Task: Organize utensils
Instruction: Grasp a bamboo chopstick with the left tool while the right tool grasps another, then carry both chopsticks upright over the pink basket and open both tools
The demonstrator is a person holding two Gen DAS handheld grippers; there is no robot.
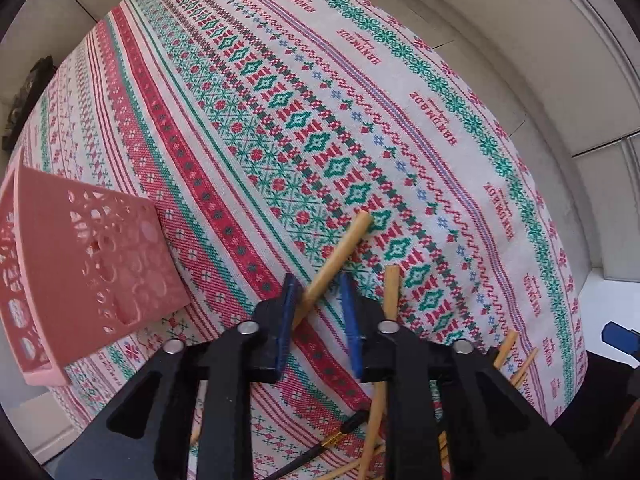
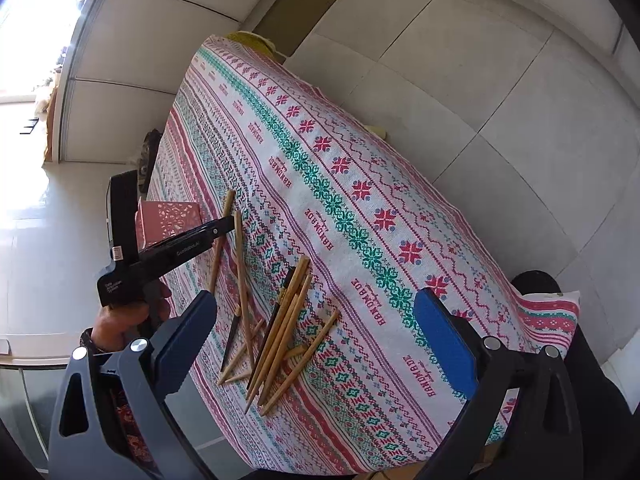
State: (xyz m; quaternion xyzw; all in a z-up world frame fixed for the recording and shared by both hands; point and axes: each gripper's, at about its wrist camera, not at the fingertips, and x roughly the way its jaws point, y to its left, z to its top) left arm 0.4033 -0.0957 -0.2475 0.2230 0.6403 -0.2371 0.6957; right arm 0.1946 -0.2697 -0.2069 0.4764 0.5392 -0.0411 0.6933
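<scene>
My left gripper [image 1: 320,284] is closed down on a wooden chopstick [image 1: 340,252] that crosses between its blue pads, lifted above the patterned tablecloth [image 1: 280,120]. A second chopstick [image 1: 390,292] lies just right of the pads. The pink perforated holder [image 1: 100,264] stands to the left. In the right wrist view my right gripper [image 2: 320,336] is wide open and empty, hovering above a loose pile of chopsticks [image 2: 288,332], some wooden, some dark. The left gripper [image 2: 216,228] shows there by the pink holder [image 2: 172,216].
The tablecloth [image 2: 360,208] covers the whole table, with its edges dropping to a tiled floor [image 2: 500,100]. More chopsticks [image 1: 508,356] lie near the table's near edge. A dark object [image 1: 24,100] sits beyond the far left edge.
</scene>
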